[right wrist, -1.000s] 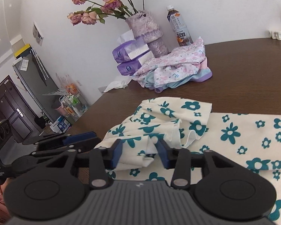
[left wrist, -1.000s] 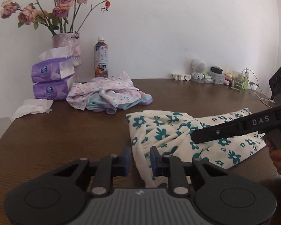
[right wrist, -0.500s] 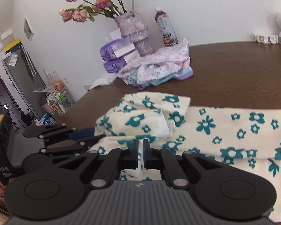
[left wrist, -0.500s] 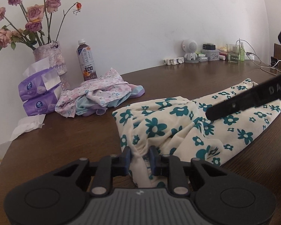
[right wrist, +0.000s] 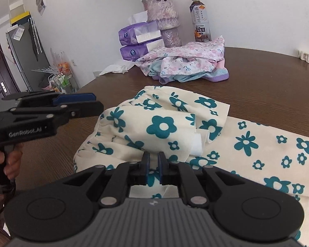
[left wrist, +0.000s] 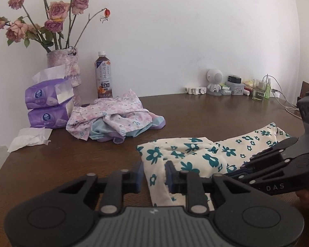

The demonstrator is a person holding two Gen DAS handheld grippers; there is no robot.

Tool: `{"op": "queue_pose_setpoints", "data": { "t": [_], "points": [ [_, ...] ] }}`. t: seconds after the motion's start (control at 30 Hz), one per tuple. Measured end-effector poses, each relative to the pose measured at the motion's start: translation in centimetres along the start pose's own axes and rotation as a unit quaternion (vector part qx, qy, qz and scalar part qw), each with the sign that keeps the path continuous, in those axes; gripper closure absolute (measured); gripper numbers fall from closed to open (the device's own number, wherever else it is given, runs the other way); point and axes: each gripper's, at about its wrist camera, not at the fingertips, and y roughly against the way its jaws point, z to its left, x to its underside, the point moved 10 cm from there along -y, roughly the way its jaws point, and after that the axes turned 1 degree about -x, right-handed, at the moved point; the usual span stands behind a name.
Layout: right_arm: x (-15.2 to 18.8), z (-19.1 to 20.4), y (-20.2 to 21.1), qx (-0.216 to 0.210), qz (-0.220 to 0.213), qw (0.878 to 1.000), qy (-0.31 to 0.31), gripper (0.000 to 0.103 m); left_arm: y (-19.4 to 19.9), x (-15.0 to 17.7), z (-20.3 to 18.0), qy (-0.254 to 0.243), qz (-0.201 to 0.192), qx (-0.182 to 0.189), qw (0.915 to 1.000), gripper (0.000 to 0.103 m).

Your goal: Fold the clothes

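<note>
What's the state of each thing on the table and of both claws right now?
Left claw: open, fabric edge between its fingers.
Right claw: shut on floral garment.
Floral garment: partly folded, lying on table.
Pink clothes pile: crumpled, unfolded.
Tea bottle: upright, capped.
Top tissue pack: open, tissue sticking out.

Floral garment (right wrist: 247, 144) cut off right.

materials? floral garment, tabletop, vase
Cream garment with teal flowers: soft matte woven fabric, probably cotton; it creases and gathers at a ruched edge. Dark brown tabletop: wood or wood-look veneer, semi-gloss with window glare. Mottled pink-grey vase: rough, ceramic or stone-like; unclear.
</note>
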Motion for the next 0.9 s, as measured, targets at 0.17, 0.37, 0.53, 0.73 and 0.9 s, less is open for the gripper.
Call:
{"op": "queue_pose_setpoints", "data": {
  "t": [0.17,0.37,0.53,0.73,0.9],
  "points": [
    [-1.6,0.0,2.4,0.001,-0.047,0.999,0.010,0.067,-0.6,-0.3,0.3,0.011,0.000,0.016,0.9998,0.098],
    [-3.0,-1.7,2.2,0.031,-0.056,0.997,0.029,0.035,-1.0,0.2,0.0,0.006,0.000,0.014,0.9999,0.097],
    [-2.0,-2.4,0.2,-0.034,-0.025,0.999,-0.030,0.098,-0.9,0.1,0.3,0.012,-0.004,0.017,0.9998,0.096],
    [-1.0,-1.4,1.0,0.000,-0.004,0.999,0.049,0.098,-0.6,0.0,0.7,0.022,-0.005,0.020,0.9995,0.085],
    [-1.3,-0.7,2.9,-0.005,-0.007,0.997,0.083,0.080,2.5,-0.1,2.7,0.035,-0.020,0.007,0.9992,0.077]
  ]
}}
